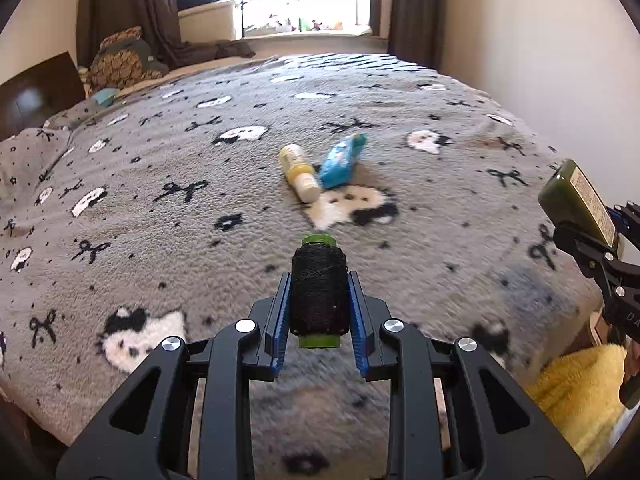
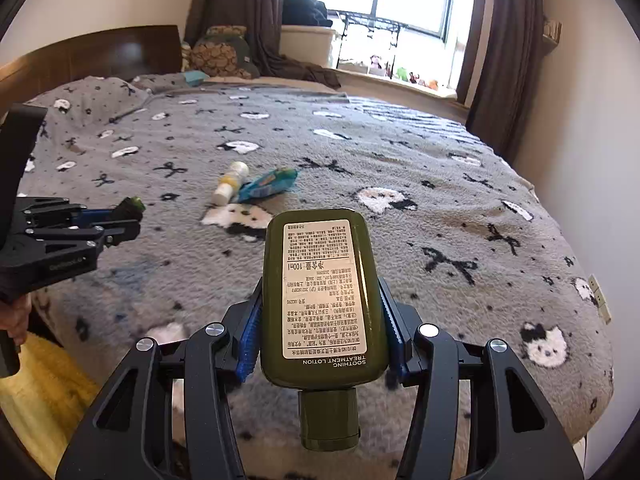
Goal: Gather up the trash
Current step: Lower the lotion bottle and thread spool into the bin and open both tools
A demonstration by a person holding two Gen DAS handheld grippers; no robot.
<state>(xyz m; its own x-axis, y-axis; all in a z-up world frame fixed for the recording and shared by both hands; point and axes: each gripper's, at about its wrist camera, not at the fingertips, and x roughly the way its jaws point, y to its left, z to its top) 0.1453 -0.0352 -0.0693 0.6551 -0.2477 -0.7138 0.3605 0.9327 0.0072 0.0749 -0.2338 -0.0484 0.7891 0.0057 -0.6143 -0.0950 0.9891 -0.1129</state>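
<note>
Above the bed (image 1: 160, 208), the left hand-held gripper (image 1: 319, 280) clamps a thread spool (image 1: 318, 292); the right hand-held gripper (image 2: 320, 308) clamps a green bottle (image 2: 320, 292).

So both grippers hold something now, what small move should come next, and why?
Probably carry both away to a bin, which is not in view. The left gripper clamps the thread spool, the right gripper the green bottle; the yellow bottle and blue packet lie on the blanket.

A home bedroom: a bed (image 1: 160, 208) under a grey cat-print fleece blanket, wooden headboard (image 2: 92, 56) at upper left, curtained window (image 2: 380, 4) behind.
</note>
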